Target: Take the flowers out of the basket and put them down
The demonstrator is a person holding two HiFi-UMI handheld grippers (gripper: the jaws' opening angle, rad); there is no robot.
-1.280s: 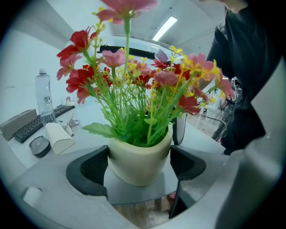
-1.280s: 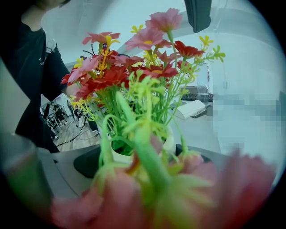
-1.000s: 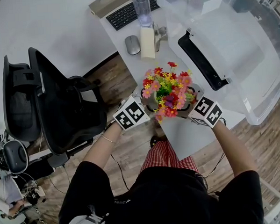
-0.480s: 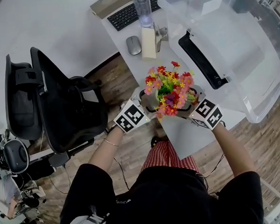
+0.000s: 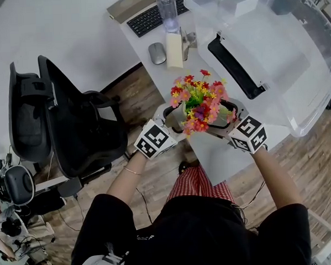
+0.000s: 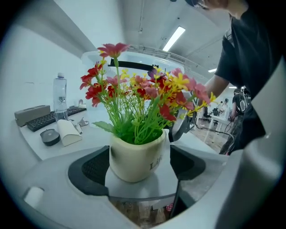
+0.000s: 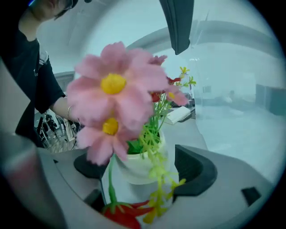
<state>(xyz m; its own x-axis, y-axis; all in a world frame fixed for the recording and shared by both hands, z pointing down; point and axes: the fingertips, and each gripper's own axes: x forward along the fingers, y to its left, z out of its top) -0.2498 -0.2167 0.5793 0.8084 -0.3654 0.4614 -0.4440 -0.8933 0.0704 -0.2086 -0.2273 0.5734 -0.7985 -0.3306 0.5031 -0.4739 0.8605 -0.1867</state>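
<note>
A bunch of red, pink and yellow artificial flowers (image 5: 200, 102) stands in a cream pot (image 6: 136, 156) on the near corner of the grey table (image 5: 216, 154). No basket shows. My left gripper (image 5: 175, 118) reaches in from the left and my right gripper (image 5: 231, 116) from the right. The pot sits between the jaws of both. In the left gripper view a narrow gap shows between the pot and the right pad (image 6: 185, 163). The right gripper view has the pot (image 7: 134, 170) half hidden by a large pink bloom (image 7: 114, 91). Both grippers look open.
A big clear plastic tub (image 5: 271, 46) with a black handle (image 5: 234, 67) fills the table's right side. Farther back lie a mouse (image 5: 157, 53), a keyboard (image 5: 151, 16), a water bottle (image 5: 168, 10) and a white box (image 5: 174, 50). A black office chair (image 5: 71, 123) stands left.
Both grippers have drawn back slightly toward me while the flowers stay at the table corner. The jaws now stand a little wider round the pot.
</note>
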